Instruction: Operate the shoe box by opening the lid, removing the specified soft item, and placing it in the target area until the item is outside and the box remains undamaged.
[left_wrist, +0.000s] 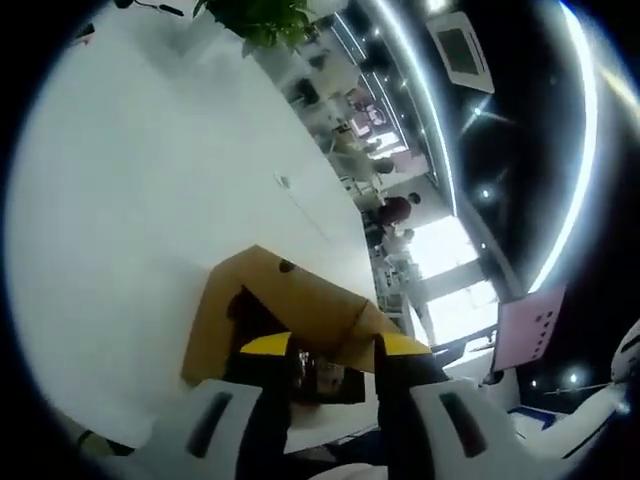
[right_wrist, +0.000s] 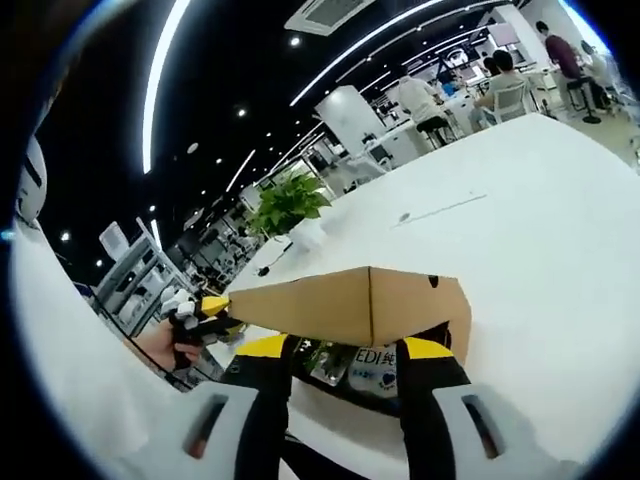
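One "EDI" label (right_wrist: 375, 357) inside shoe box (right_wrist: 360, 300)

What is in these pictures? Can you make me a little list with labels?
place: big office with a long white table
main thing: brown cardboard shoe box on the table, also seen from the other side
lid: lifted, box looks open
inside: a printed packet, contents hard to make out
left gripper: jaws apart, at the box edge
right gripper: jaws apart, at the box opening
other sight: left gripper in a hand at the box's far end
background: green plant, people at desks
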